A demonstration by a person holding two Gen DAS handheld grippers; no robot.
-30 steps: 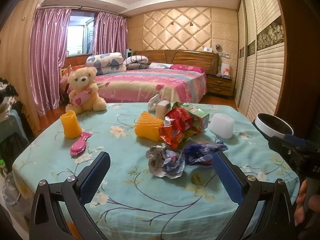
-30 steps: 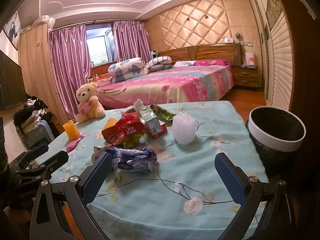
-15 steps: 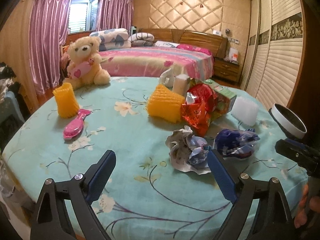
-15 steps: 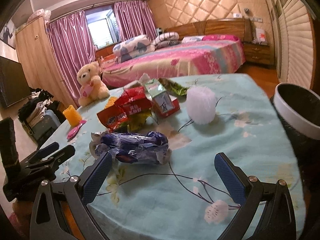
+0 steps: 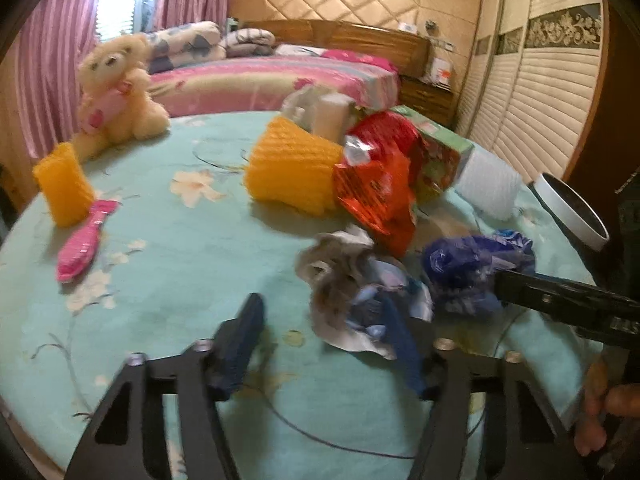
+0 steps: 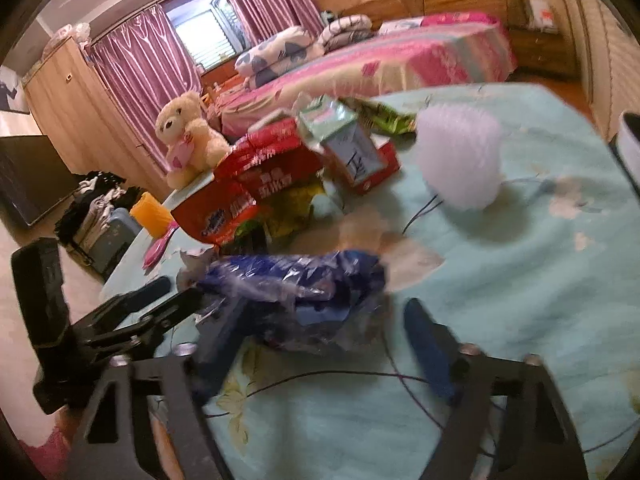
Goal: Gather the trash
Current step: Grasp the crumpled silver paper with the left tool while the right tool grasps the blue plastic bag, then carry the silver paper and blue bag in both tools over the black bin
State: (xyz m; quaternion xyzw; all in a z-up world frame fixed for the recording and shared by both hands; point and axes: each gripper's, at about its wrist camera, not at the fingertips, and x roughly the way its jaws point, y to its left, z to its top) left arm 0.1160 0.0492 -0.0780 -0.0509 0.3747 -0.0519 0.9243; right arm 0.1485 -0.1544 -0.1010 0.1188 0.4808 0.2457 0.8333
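A crumpled grey-white paper wad [image 5: 340, 276] lies on the teal flowered tablecloth [image 5: 180, 264]. My left gripper [image 5: 324, 332] is low over its near edge with jaws closing; the right finger overlaps the wad and the left finger stands clear of it. A crumpled blue plastic wrapper [image 6: 304, 280] lies between the fingers of my right gripper [image 6: 320, 332], whose jaws are also closing; the right pad is still apart from it. In the left wrist view the blue wrapper [image 5: 472, 264] sits right of the wad. A black bin with a white rim [image 5: 572, 208] stands past the table's right edge.
More litter sits behind: a red snack bag [image 5: 380, 184], a green carton [image 5: 440, 156], a white foam net [image 5: 488, 188] and two yellow foam nets [image 5: 292, 168]. A pink brush [image 5: 80, 240] and a teddy bear [image 5: 116, 92] are on the left. A bed stands beyond.
Both grippers have come down and forward onto the trash, the left to the paper wad and the right to the blue wrapper. Both pairs of jaws have narrowed from wide open.
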